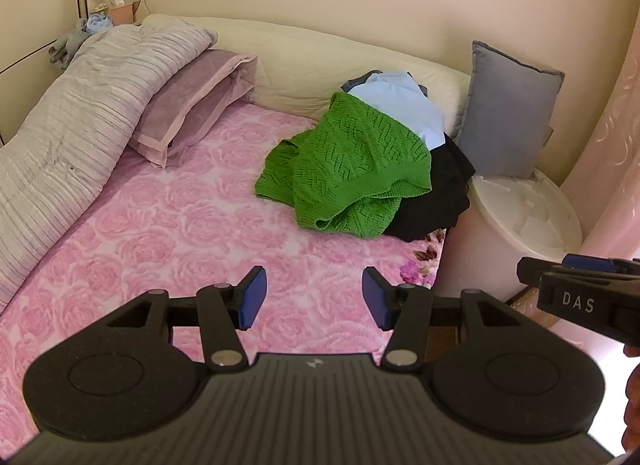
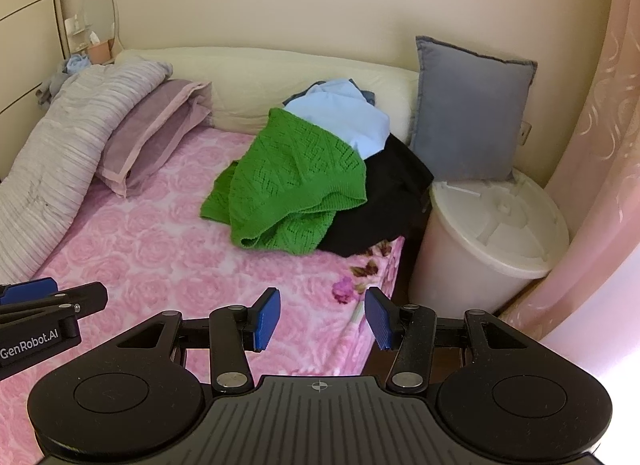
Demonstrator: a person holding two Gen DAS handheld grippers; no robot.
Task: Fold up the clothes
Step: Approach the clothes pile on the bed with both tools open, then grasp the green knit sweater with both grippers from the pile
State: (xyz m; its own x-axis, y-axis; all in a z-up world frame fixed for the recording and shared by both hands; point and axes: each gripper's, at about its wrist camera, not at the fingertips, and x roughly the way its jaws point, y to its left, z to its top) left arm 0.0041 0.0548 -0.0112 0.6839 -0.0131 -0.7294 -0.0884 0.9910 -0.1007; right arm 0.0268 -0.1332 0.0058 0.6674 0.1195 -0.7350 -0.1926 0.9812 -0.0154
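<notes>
Pile of clothes (image 1: 360, 161): green knit on top, blue and black beneath, on pink bed (image 1: 160, 225) beside grey cushion (image 1: 508, 113). Left gripper (image 1: 314, 297), right gripper (image 2: 322, 317): jaws wide, empty, short of pile.

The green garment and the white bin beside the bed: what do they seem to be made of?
Green garment: looks like knitted yarn, matte, with an openwork pattern of small holes. White bin: probably plastic, smooth, with moulded ribs on its lid.

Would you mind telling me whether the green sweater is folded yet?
Not folded: the green sweater lies crumpled atop the clothes pile.
</notes>
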